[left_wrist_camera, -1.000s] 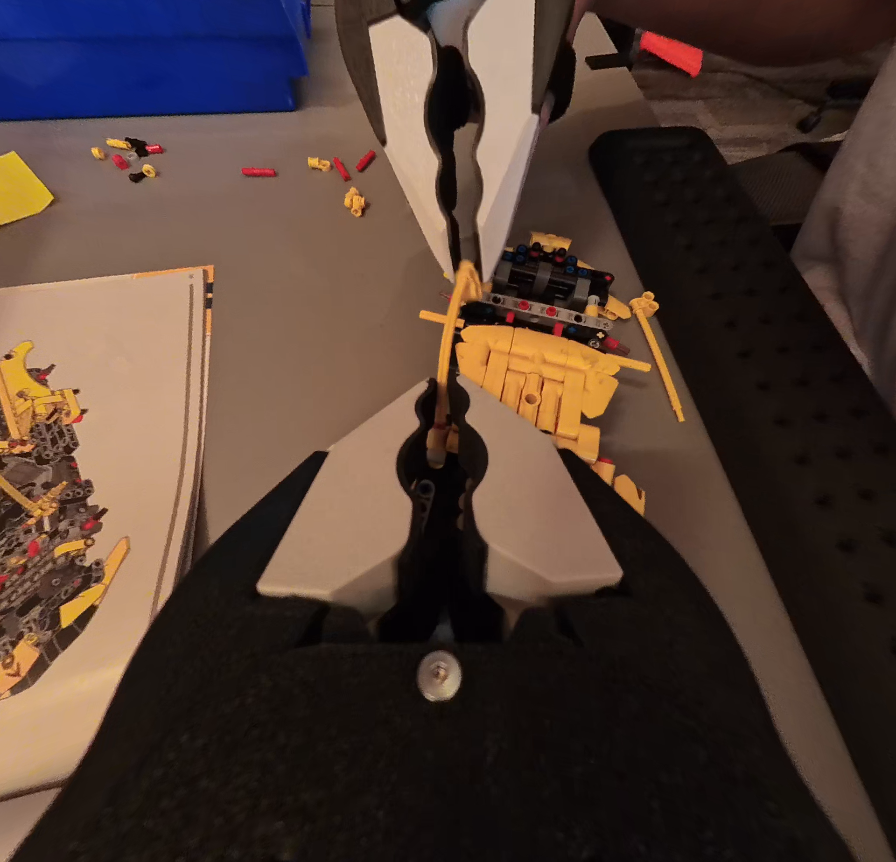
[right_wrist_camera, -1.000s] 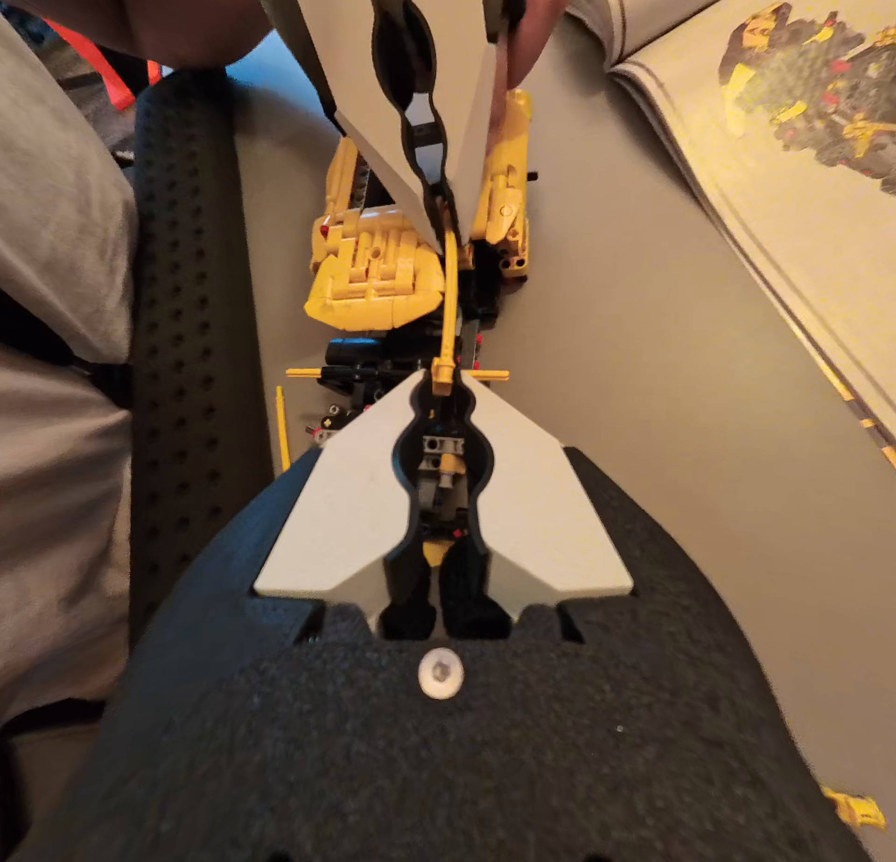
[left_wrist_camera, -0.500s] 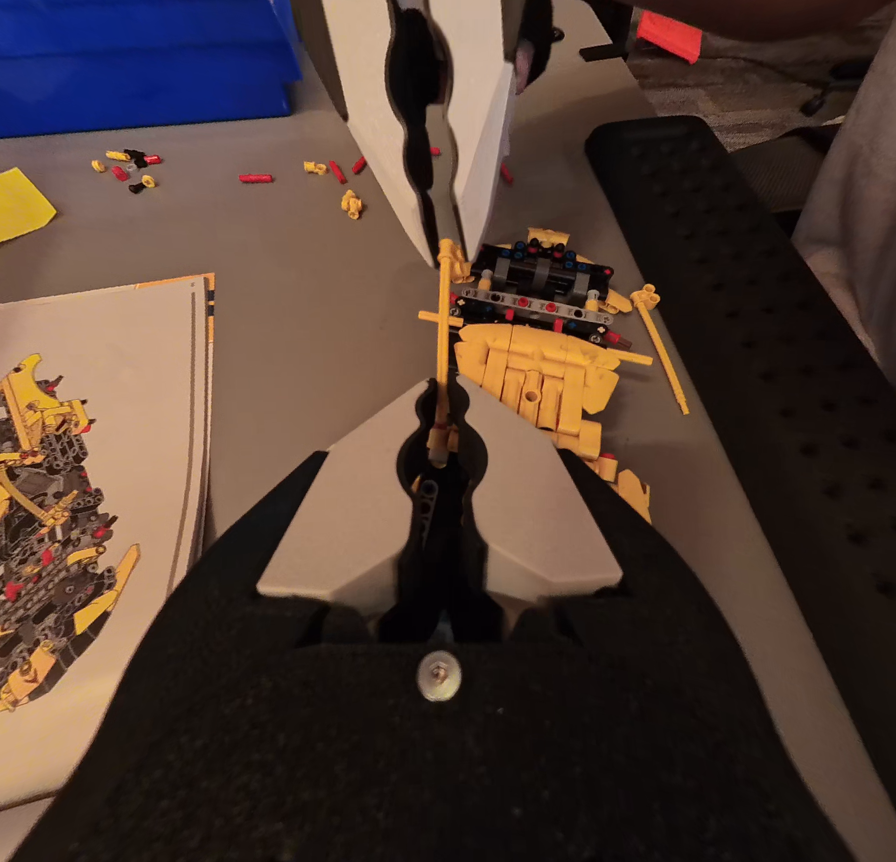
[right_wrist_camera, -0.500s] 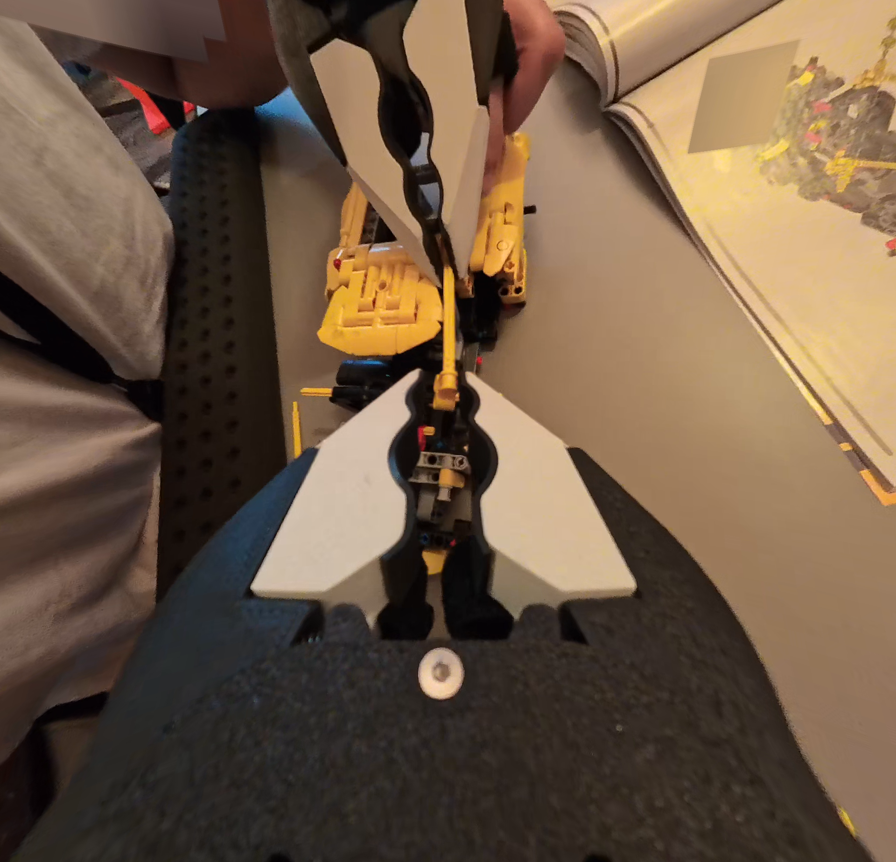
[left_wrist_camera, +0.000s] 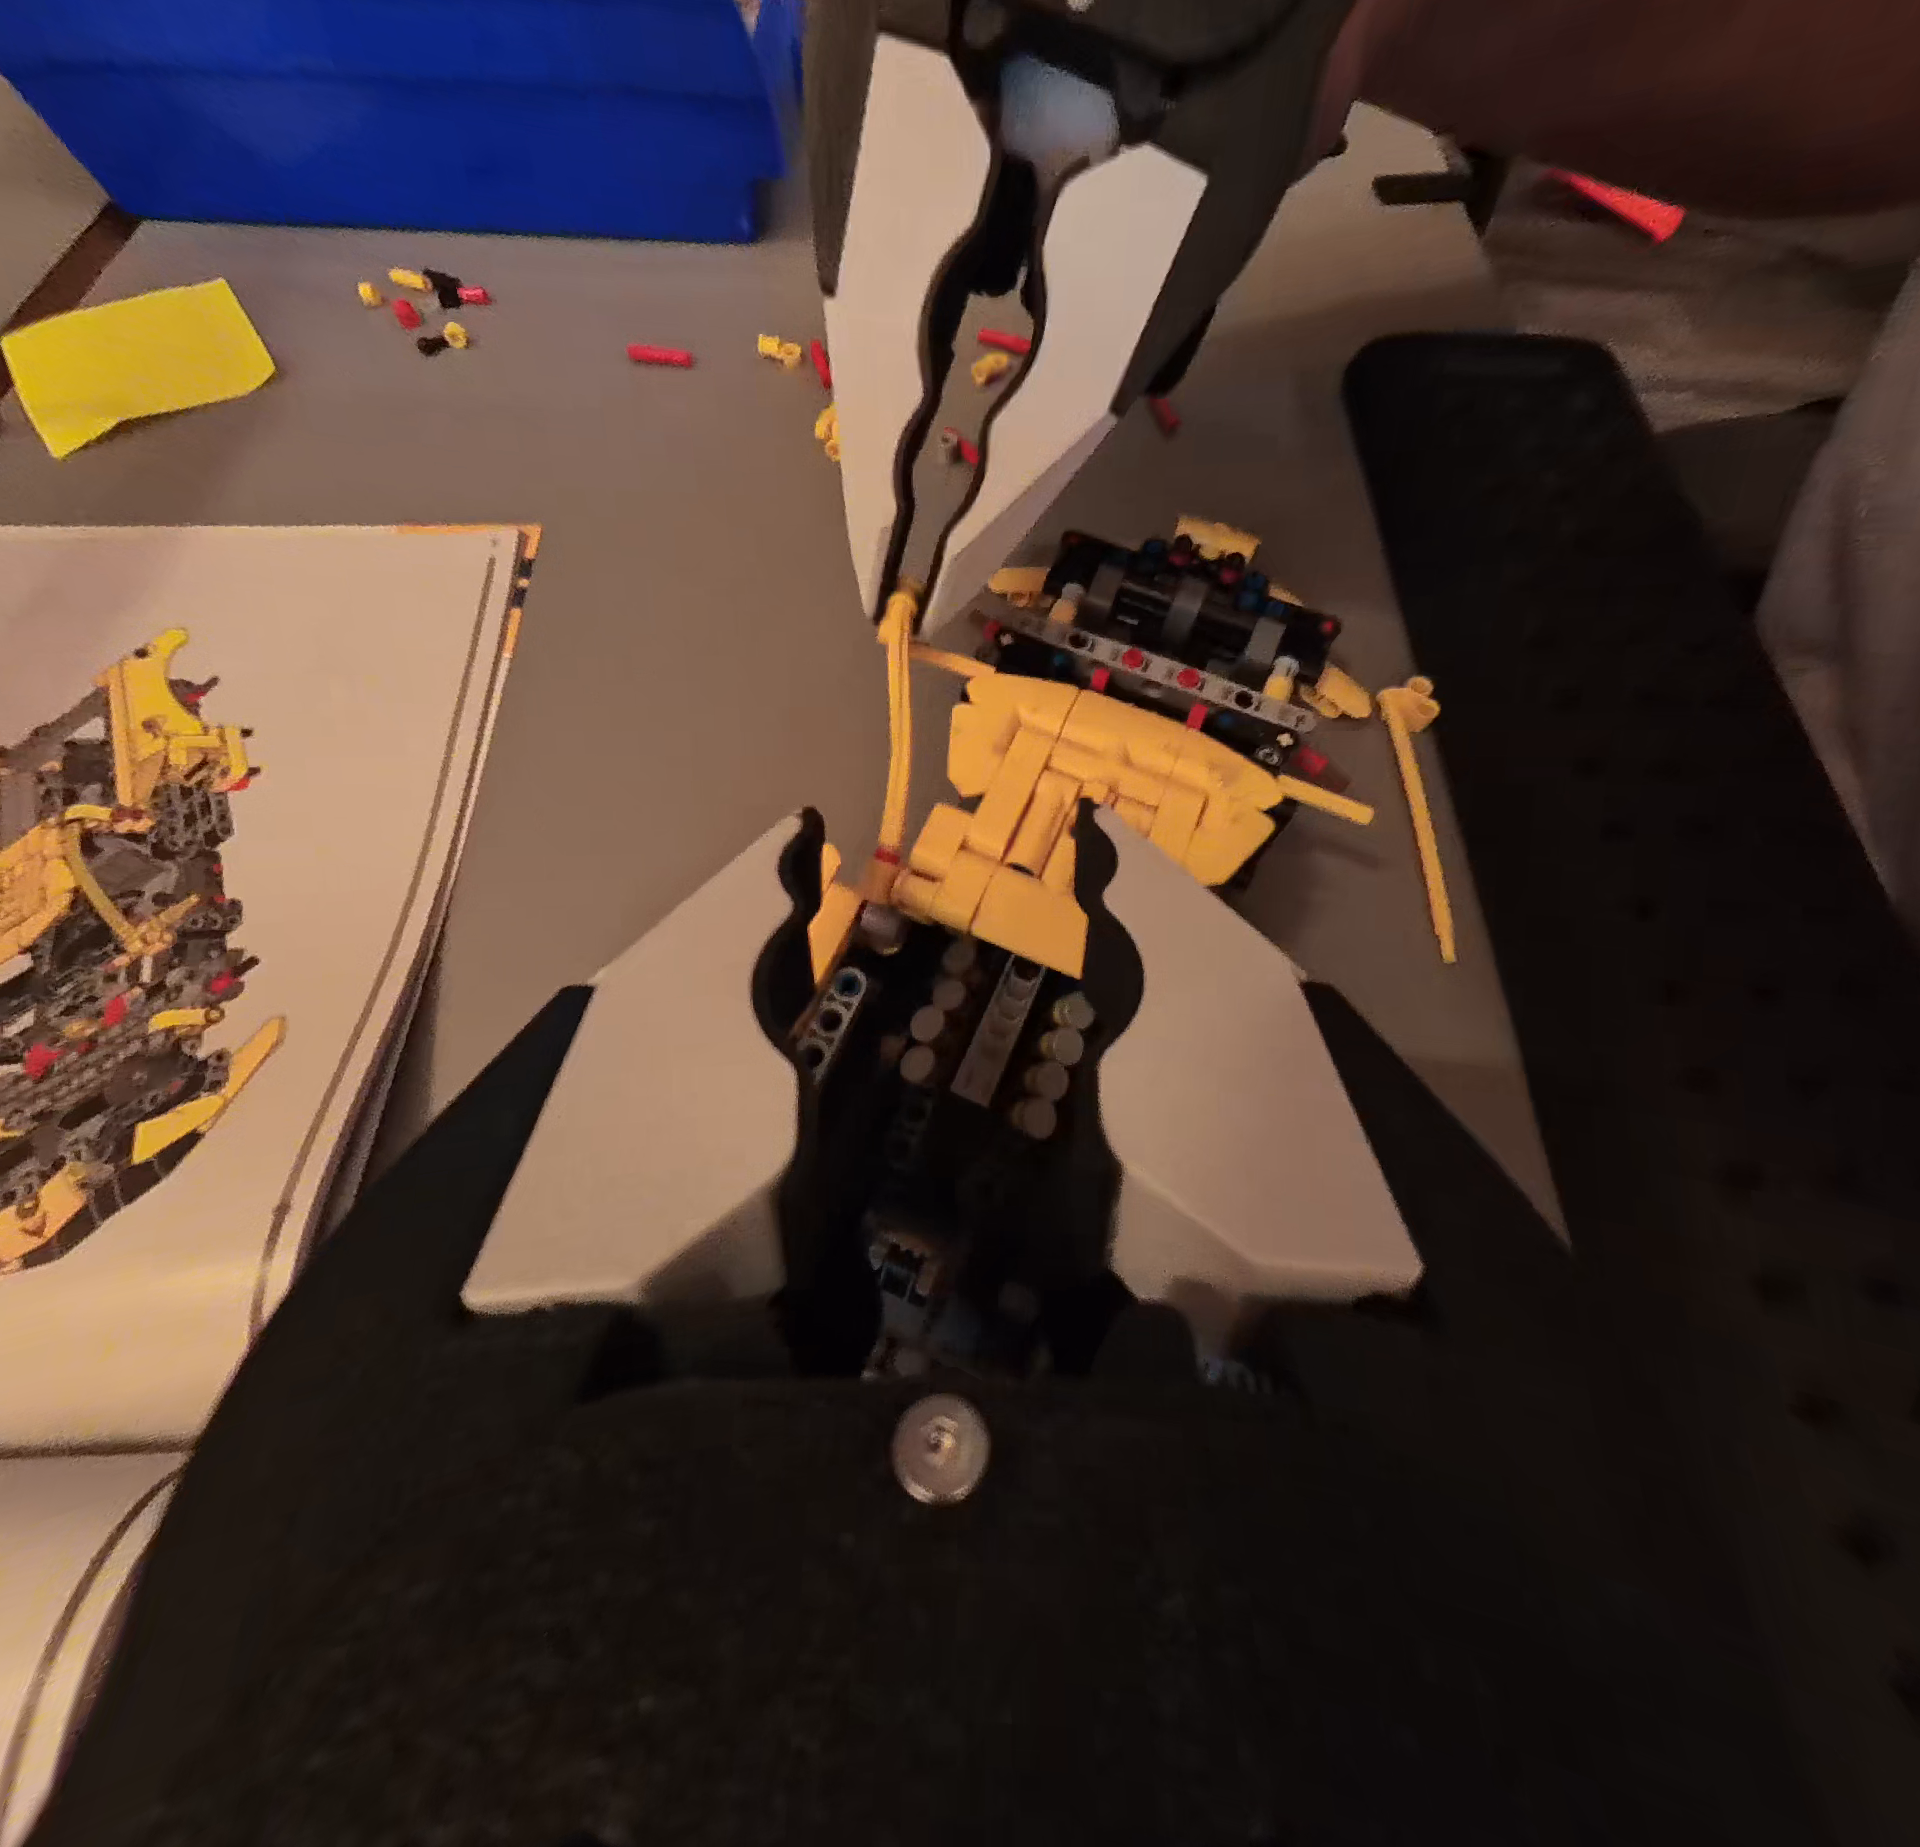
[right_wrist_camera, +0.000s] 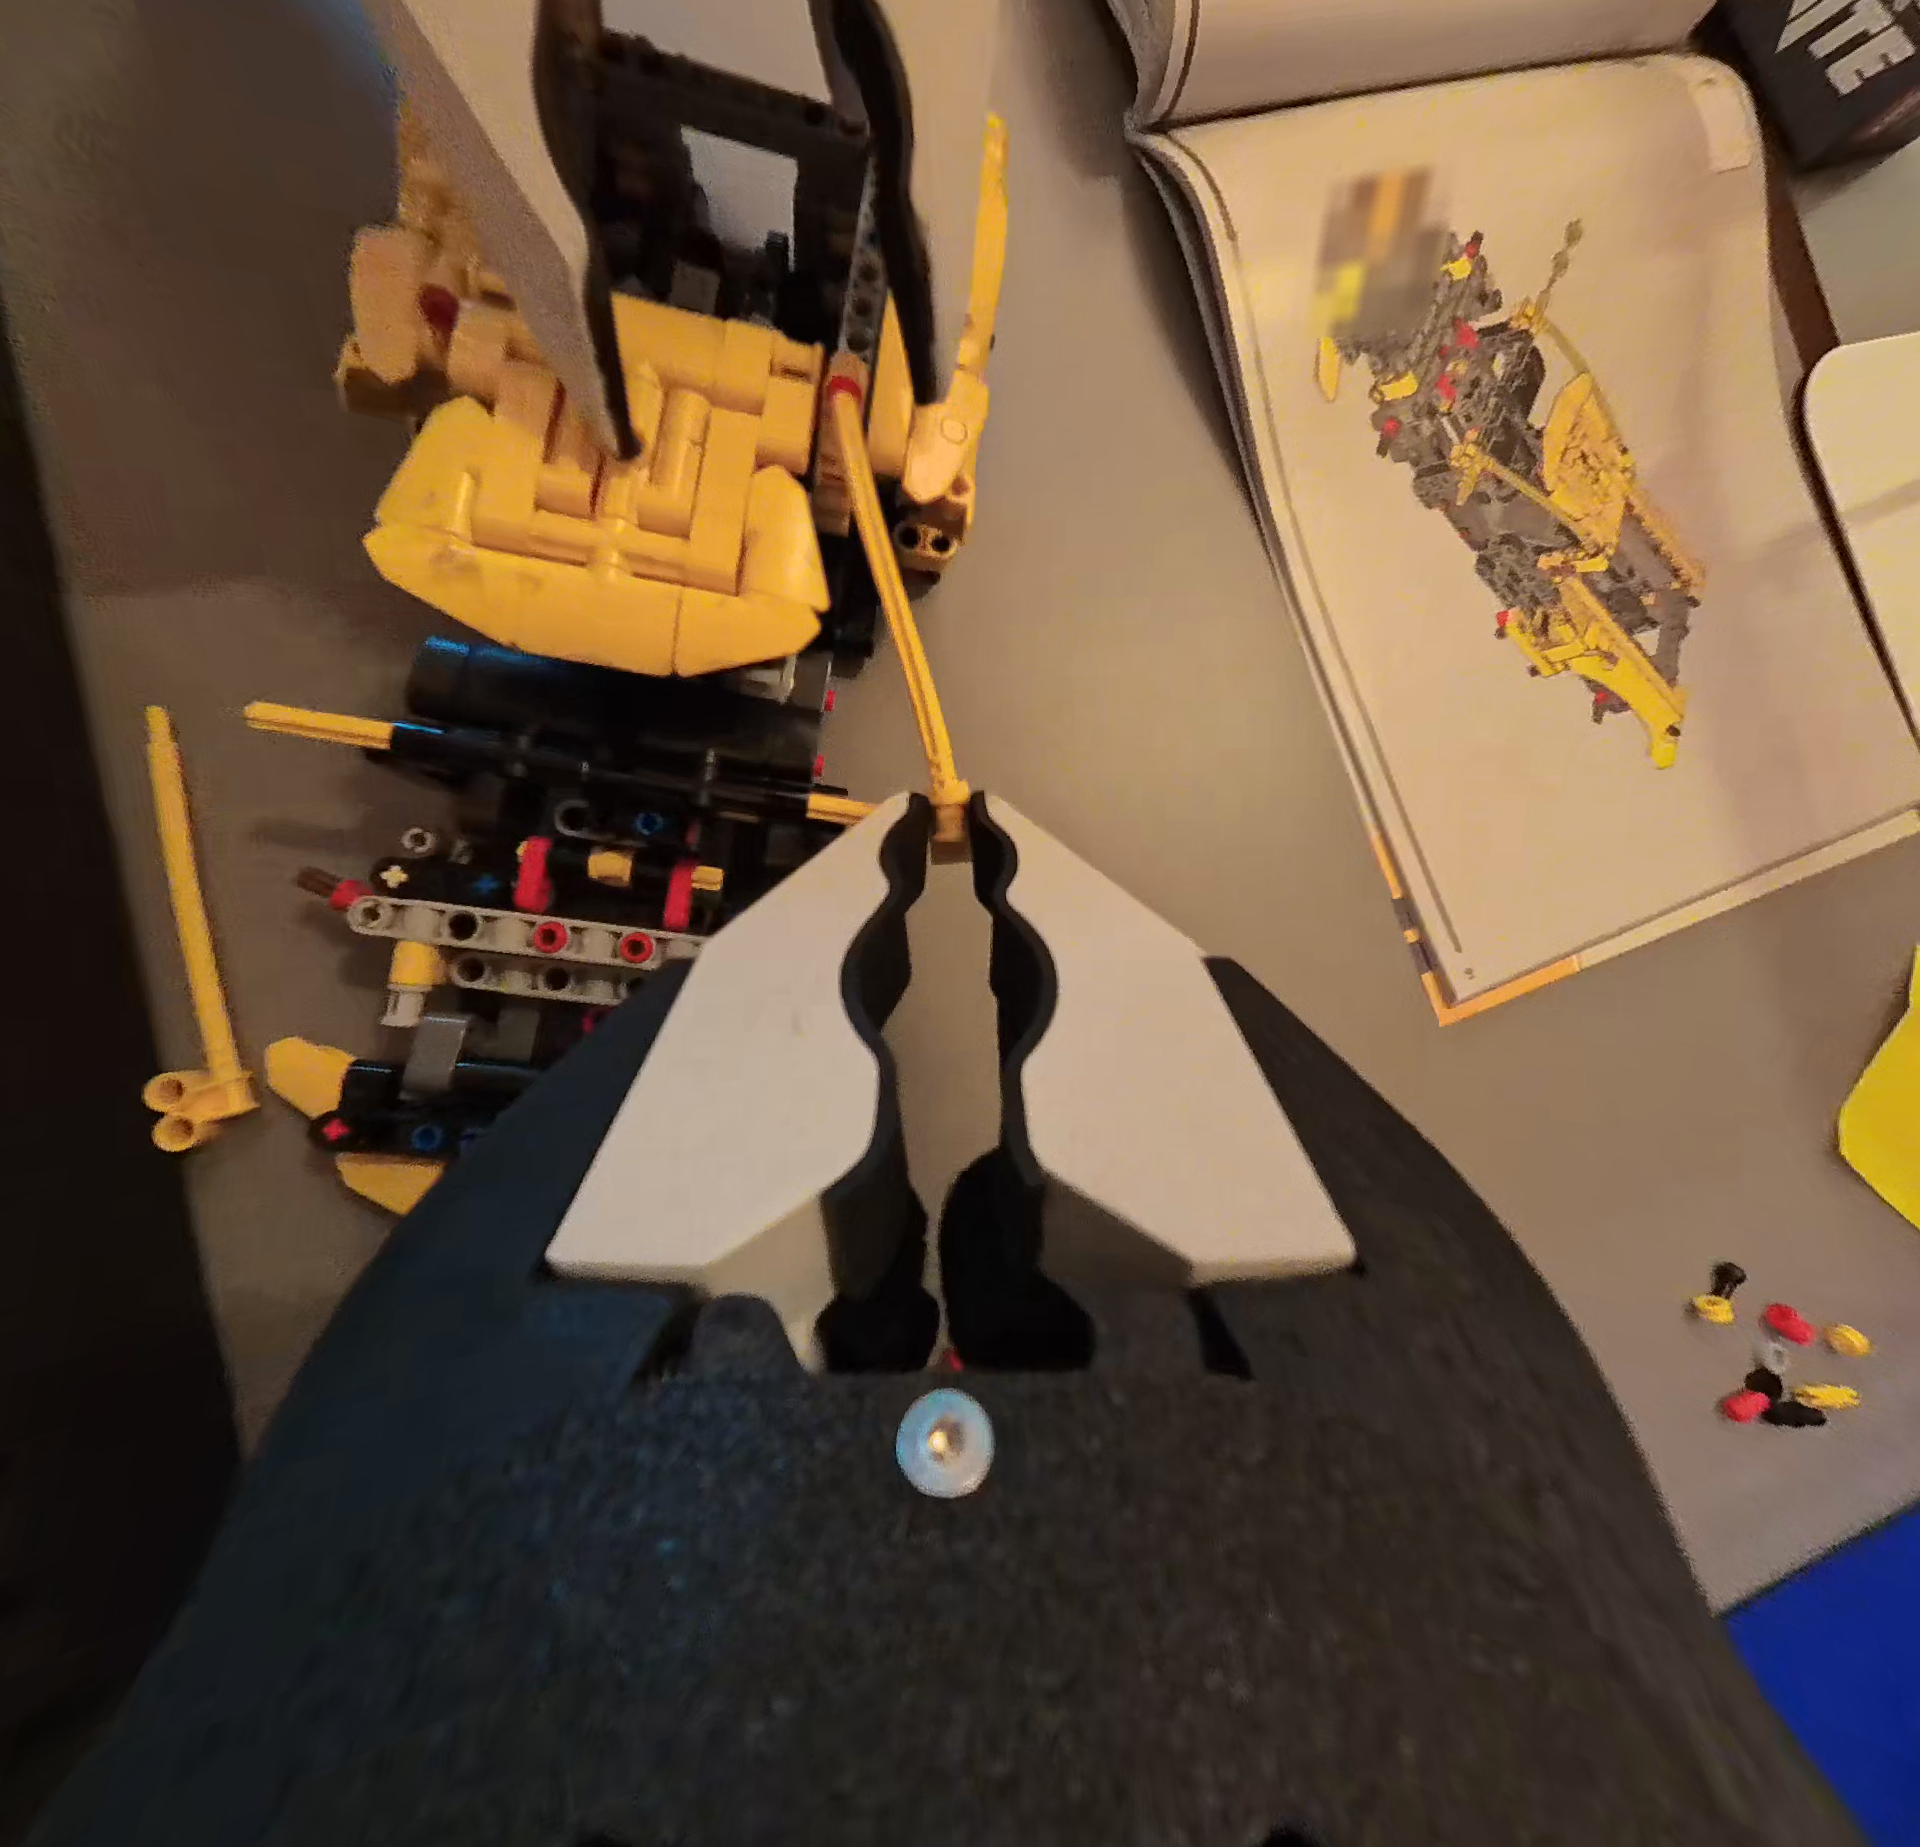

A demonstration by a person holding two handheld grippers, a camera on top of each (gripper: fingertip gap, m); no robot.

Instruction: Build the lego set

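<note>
The yellow and black lego model lies on the grey table; it also shows in the right wrist view. A thin yellow flexible rod rises from a red-banded joint on the model's side. My right gripper is shut on the rod's free end connector; in the left wrist view it hangs from above. My left gripper is open, its jaws straddling the model's narrow yellow part. In the right wrist view it sits over the model.
An open instruction booklet lies left of the model. A loose yellow rod lies beside a black perforated mat. Small loose pieces, a yellow paper and blue bins are at the back. Left tips to right tips: about 7 cm.
My left gripper has opened and let go of the rod's lower end; its jaws now straddle the model. My right gripper still holds the rod's other end.
</note>
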